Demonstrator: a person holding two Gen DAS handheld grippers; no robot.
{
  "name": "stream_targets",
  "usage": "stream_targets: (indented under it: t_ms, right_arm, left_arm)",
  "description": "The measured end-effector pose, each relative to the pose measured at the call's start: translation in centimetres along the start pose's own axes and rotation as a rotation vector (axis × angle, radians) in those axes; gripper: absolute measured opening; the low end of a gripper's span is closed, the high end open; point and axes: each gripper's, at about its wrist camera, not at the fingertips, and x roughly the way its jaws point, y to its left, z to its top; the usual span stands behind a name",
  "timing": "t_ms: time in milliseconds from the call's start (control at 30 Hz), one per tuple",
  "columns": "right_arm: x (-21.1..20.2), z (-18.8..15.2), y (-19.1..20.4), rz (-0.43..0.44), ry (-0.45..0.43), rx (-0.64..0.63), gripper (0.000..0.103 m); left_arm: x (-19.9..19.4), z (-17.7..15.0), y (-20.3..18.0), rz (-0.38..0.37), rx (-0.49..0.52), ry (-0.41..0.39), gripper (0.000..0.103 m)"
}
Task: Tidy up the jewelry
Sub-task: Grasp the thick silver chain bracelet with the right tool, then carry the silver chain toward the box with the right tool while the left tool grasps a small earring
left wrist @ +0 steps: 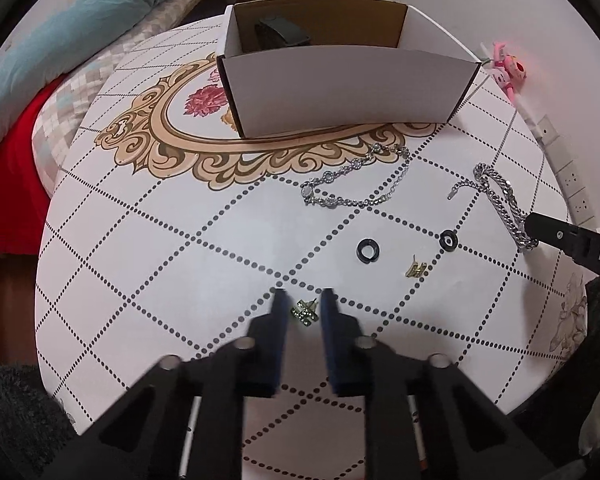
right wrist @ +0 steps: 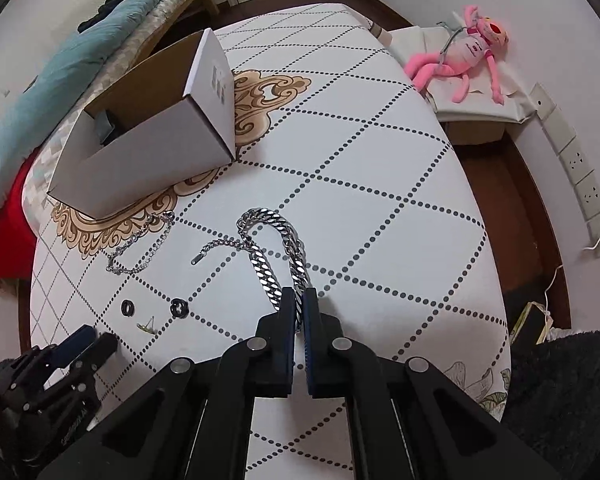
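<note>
Two grips at once: our left gripper (left wrist: 305, 303) pinches the stud (left wrist: 305, 313) on the table (left wrist: 160, 264), our right gripper (right wrist: 299, 296) is clamped on the chain (right wrist: 278, 236). Lifting risks the tiny stud slipping out, or the chain's loose tail snagging short of the box (left wrist: 340, 92).

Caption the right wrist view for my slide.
Right gripper shut on a chunky chain, white box beyond.
</note>
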Motion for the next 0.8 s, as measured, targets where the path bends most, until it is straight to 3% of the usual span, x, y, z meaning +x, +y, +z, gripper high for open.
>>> stream_targets:
  t_ms: [433, 800]
  right_arm:
    - [-4.9, 2.1, 2.3, 0.156, -0.082, -0.014, 0.004]
    - [-12.5, 7.3, 5.6, 0.267, -0.226, -0.094, 0.004]
  left_arm:
    - [-3.4, 1.9, 1.7, -0.079, -0.046, -0.049, 0.004]
    - [-9.5, 7.3, 5.3, -0.171, -0.128, -0.192, 0.004]
